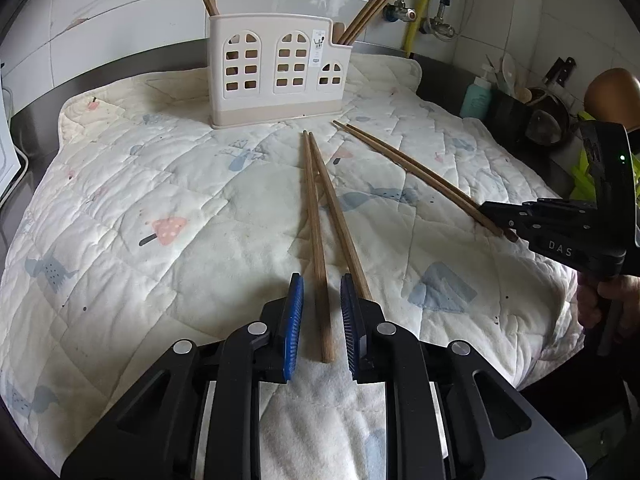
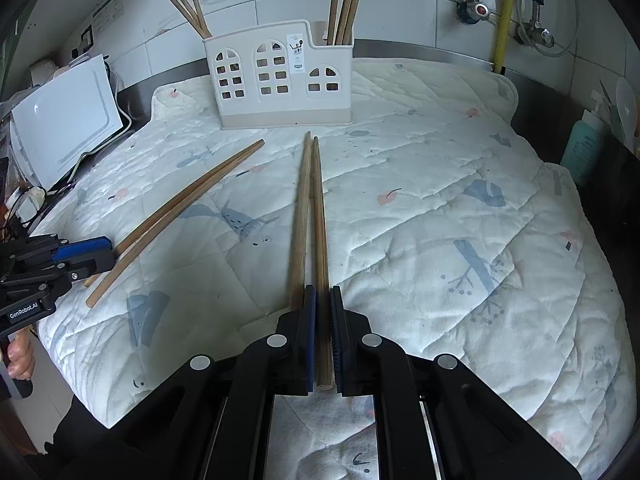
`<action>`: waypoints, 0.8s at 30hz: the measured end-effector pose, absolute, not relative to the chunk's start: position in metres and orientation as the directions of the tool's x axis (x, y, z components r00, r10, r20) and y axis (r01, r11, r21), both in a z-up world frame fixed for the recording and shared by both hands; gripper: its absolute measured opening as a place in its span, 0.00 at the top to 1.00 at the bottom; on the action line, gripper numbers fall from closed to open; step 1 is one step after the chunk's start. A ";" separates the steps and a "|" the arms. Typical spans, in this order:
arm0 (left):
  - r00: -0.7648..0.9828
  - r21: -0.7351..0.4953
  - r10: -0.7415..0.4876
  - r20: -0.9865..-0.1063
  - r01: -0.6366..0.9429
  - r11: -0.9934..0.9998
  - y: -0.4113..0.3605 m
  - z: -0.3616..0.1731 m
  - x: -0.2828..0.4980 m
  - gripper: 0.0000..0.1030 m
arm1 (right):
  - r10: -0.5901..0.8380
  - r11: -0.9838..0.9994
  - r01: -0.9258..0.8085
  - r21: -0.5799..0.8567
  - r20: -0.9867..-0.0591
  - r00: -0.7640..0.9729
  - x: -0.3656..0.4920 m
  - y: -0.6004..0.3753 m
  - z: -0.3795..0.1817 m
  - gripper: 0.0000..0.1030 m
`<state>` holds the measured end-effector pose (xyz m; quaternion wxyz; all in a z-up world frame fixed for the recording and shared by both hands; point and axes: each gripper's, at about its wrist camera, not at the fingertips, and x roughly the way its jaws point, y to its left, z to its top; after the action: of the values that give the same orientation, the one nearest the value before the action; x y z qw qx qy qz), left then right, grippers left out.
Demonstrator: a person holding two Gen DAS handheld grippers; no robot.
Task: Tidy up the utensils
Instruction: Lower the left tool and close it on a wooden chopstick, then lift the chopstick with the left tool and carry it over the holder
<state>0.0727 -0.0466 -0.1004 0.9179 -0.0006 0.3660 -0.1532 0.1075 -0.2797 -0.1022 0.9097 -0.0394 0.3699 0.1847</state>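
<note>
A cream utensil holder [image 1: 276,72] with window cut-outs stands at the back of the quilted mat, chopsticks upright in its end slots; it also shows in the right wrist view [image 2: 280,80]. My left gripper [image 1: 322,300] is open, its blue pads astride one chopstick of a wooden pair [image 1: 320,216] lying on the mat; the other chopstick runs under the right pad. My right gripper [image 2: 322,320] is shut on one chopstick of a second pair [image 2: 316,216], with the other lying just outside its left pad. The right gripper [image 1: 520,220] shows in the left view, the left gripper [image 2: 84,256] in the right view.
A white quilted mat [image 1: 160,200] covers the counter. A white appliance [image 2: 60,128] sits at the left edge. A teal bottle [image 1: 476,96], a wooden spoon and dishes stand at the right. Pipes and a yellow hose [image 2: 504,12] hang on the tiled wall.
</note>
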 end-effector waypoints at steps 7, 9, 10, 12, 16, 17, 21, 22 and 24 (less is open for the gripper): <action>0.686 -0.136 -0.275 -0.673 0.250 0.959 -0.046 -0.106 0.085 0.93 | 0.304 0.932 -0.356 0.070 -0.684 0.663 0.107 -0.280 -0.101 0.94; 0.689 -0.129 -0.264 -0.675 0.243 0.961 -0.047 -0.105 0.084 0.95 | 0.300 0.933 -0.353 0.067 -0.684 0.664 0.105 -0.279 -0.099 0.94; 0.690 -0.124 -0.260 -0.675 0.241 0.962 -0.048 -0.105 0.084 0.95 | 0.299 0.934 -0.353 0.065 -0.683 0.667 0.104 -0.279 -0.097 0.94; 0.692 -0.147 -0.273 -0.668 0.237 0.960 -0.045 -0.101 0.083 0.95 | 0.299 0.933 -0.354 0.059 -0.674 0.675 0.099 -0.279 -0.091 0.94; 0.722 -0.156 -0.276 -0.635 0.231 0.960 -0.040 -0.088 0.078 0.95 | 0.297 0.933 -0.357 0.040 -0.644 0.705 0.089 -0.282 -0.073 0.94; 0.732 -0.156 -0.278 -0.622 0.232 0.960 -0.038 -0.082 0.076 0.95 | 0.296 0.933 -0.357 0.033 -0.633 0.715 0.087 -0.282 -0.067 0.94; 0.771 -0.150 -0.278 -0.573 0.235 0.960 -0.033 -0.063 0.069 0.95 | 0.301 0.932 -0.361 0.018 -0.592 0.747 0.080 -0.286 -0.040 0.94; 0.782 -0.150 -0.277 -0.559 0.233 0.961 -0.032 -0.058 0.067 0.95 | 0.305 0.931 -0.365 0.014 -0.579 0.756 0.078 -0.286 -0.032 0.94; 0.797 -0.145 -0.271 -0.539 0.229 0.963 -0.030 -0.050 0.065 0.95 | 0.314 0.927 -0.375 0.007 -0.559 0.767 0.077 -0.284 -0.019 0.94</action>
<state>0.0654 -0.0300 -0.0504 0.9473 -0.0360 0.2898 -0.1318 0.0774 -0.2838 -0.0192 0.9385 -0.0527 0.2875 0.1836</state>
